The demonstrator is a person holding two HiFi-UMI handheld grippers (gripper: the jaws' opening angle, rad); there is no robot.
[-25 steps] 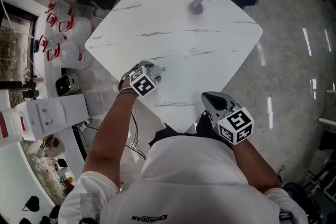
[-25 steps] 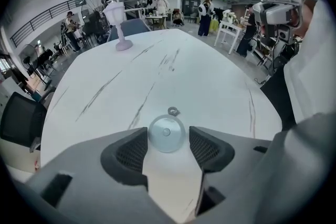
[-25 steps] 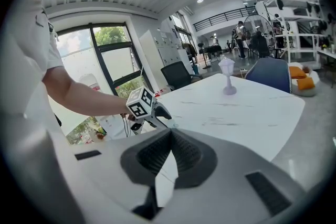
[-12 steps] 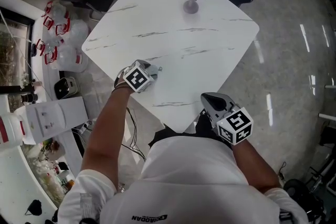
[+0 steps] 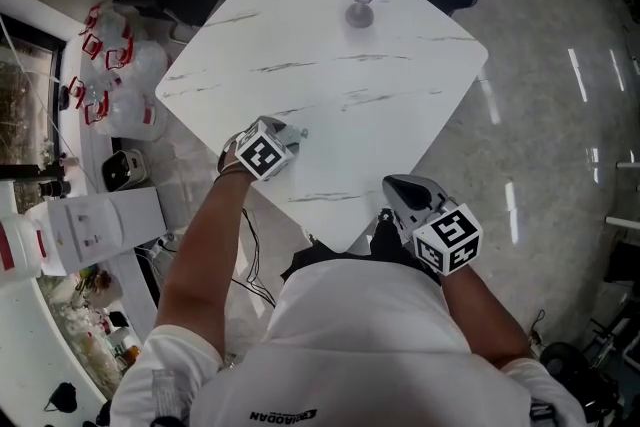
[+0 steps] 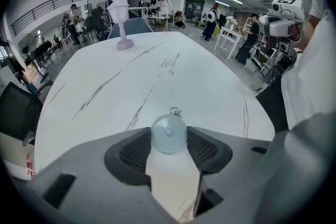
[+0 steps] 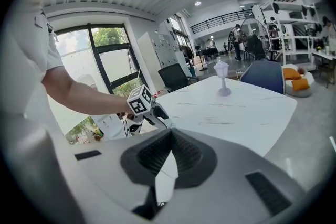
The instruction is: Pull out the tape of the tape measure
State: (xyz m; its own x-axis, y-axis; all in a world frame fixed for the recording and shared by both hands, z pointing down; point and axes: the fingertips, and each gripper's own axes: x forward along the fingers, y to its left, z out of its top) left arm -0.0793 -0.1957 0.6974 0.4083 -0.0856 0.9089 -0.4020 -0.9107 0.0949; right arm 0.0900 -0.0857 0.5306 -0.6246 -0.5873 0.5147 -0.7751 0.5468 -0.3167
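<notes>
Tape measure (image 6: pixel 168 134): small round pale case, clamped betw. the pads of the left tool (image 5: pixel 293 132), jaws wide on it, low over the tabletop (image 6: pixel 157 60). Judged light, rigid, smooth plastic; the round rim may twist in the grip. Pull pt: metal ring (image 6: pixel 175 111) on the far side from the tool. Right tool (image 7: pixel 169 132): jaws together, empty, well right of the left tool. Tabletop: white marble-look, glossy, prob. slippery; lilac lamp ornament (image 6: pixel 121 23) far ahead. Room: open workshop, chairs, shelving, people at back.

Left hand-held gripper (image 5: pixel 296 131) grips the tape measure (image 6: pixel 168 134); right hand-held gripper (image 5: pixel 399 186) hangs closed.
</notes>
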